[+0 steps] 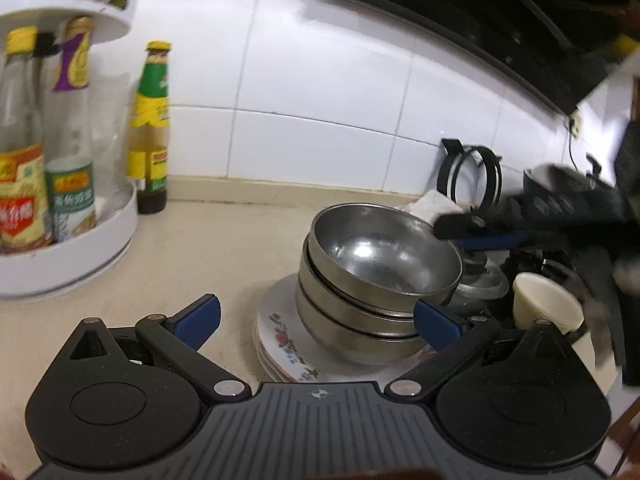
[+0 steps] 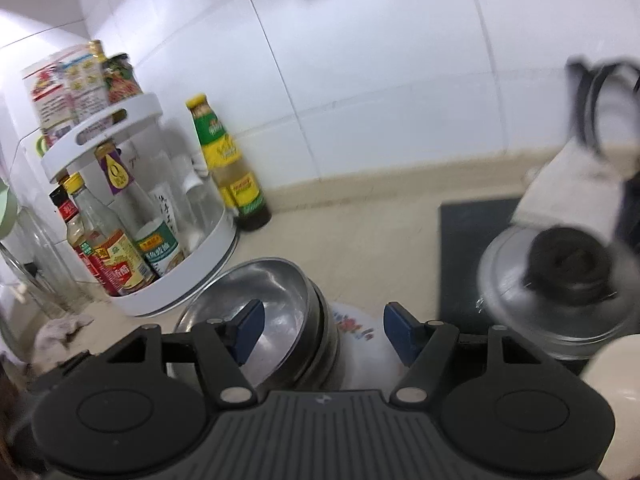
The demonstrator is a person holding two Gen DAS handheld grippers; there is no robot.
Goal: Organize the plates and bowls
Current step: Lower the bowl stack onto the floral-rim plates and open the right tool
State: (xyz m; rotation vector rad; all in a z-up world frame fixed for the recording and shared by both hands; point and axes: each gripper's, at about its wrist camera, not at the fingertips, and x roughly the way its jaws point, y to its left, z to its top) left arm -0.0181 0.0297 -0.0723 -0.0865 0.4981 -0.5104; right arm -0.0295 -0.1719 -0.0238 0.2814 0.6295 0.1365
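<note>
A stack of steel bowls sits on a pile of white floral plates on the beige counter. My left gripper is open and empty, its jaws on either side of the pile's near edge. My right gripper is open and empty above the right rim of the steel bowls, with a floral plate between its blue pads. The right gripper also shows in the left wrist view, blurred, over the bowls' far right rim.
A white two-tier turntable rack of sauce bottles stands at the left, with a green-labelled bottle beside it. A pot lid with black knob, a cream cup, a black stove top and a white cloth lie at the right.
</note>
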